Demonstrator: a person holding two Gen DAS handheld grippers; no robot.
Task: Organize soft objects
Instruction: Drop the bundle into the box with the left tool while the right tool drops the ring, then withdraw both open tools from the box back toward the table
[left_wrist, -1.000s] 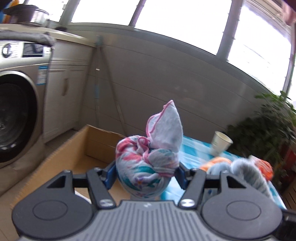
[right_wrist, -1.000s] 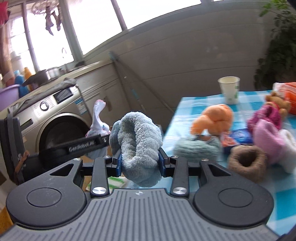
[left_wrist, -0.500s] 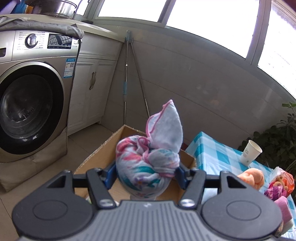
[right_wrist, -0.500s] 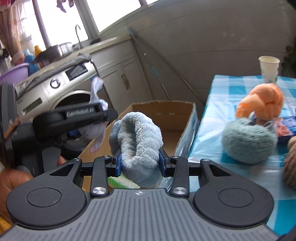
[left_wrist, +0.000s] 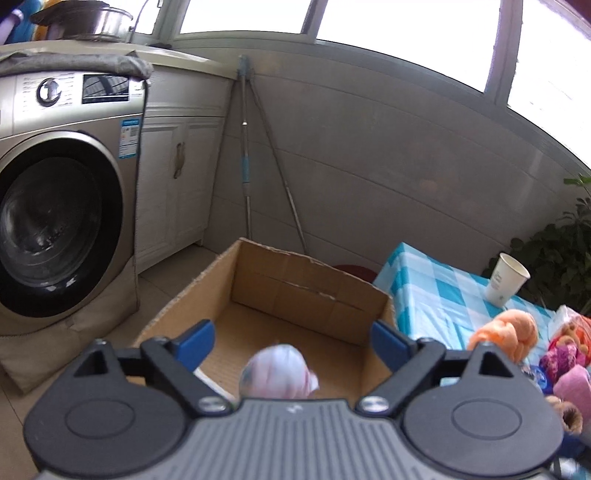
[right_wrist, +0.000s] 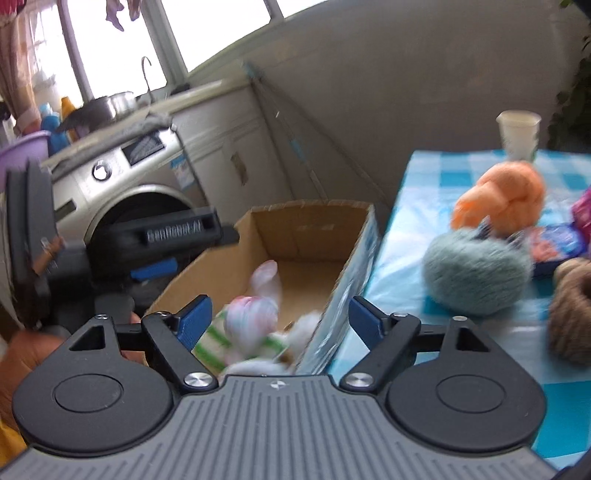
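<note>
Both claws now stand wide apart and hold nothing: the left claw (left_wrist: 291, 341), low in its frame, has let go of the floral cloth bundle (left_wrist: 277, 373), which shows blurred just beneath it over the cardboard box (left_wrist: 306, 284). The right claw (right_wrist: 280, 317) has likewise dropped its grey-blue plush. In the right view the bundle sits low centre among other soft things inside the box, so two items are stowed, while the orange plush (right_wrist: 502, 195) and grey-green ball (right_wrist: 476, 269) wait on the bench (right_wrist: 413, 229) at right.
</note>
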